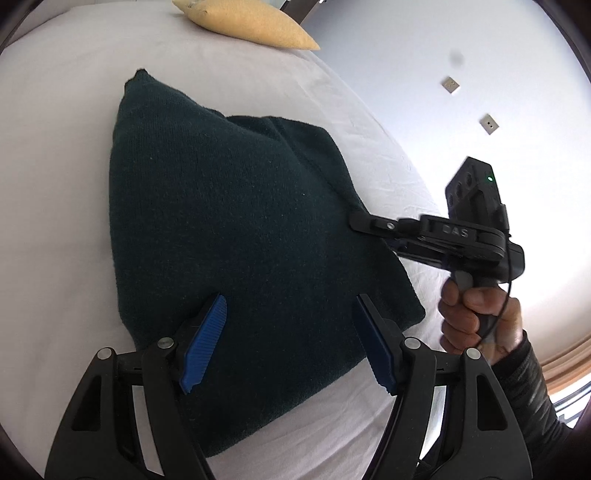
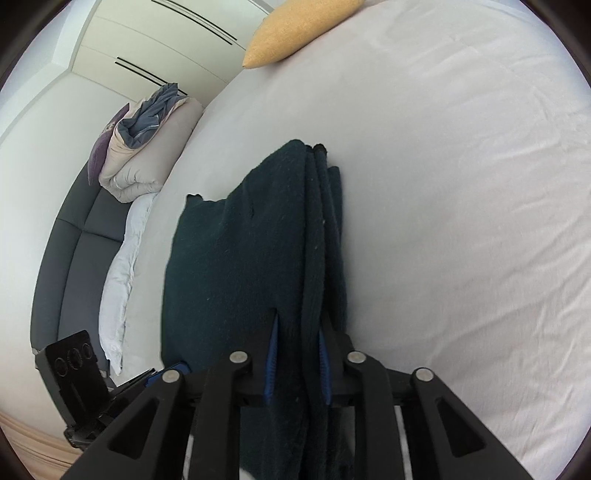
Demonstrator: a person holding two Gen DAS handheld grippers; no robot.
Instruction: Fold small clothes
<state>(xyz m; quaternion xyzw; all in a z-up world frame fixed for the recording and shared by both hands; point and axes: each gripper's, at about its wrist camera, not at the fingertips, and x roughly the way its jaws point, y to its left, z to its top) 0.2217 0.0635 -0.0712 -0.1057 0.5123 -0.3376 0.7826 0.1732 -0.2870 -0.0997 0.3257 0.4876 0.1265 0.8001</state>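
Note:
A dark green knitted garment [image 1: 221,221] lies folded on the white bed sheet [image 1: 55,147]. My left gripper [image 1: 291,301] hovers over its near part, open, with the blue pads [image 1: 207,343] spread wide and nothing pinched. From the right, held by a person's hand [image 1: 476,314], my right gripper [image 1: 356,221] reaches the garment's right edge. In the right wrist view that gripper [image 2: 298,325] is shut on the stacked folds of the garment [image 2: 236,266], and the layers run up between its blue pads [image 2: 272,362]. The left gripper's black body [image 2: 74,365] shows at the lower left there.
A yellow pillow [image 1: 251,26] [image 2: 295,29] lies at the far end of the bed. A pile of bedding [image 2: 147,147] and a white pillow [image 2: 122,266] sit against a grey padded headboard [image 2: 74,258]. Two wall sockets [image 1: 450,85] are on the white wall.

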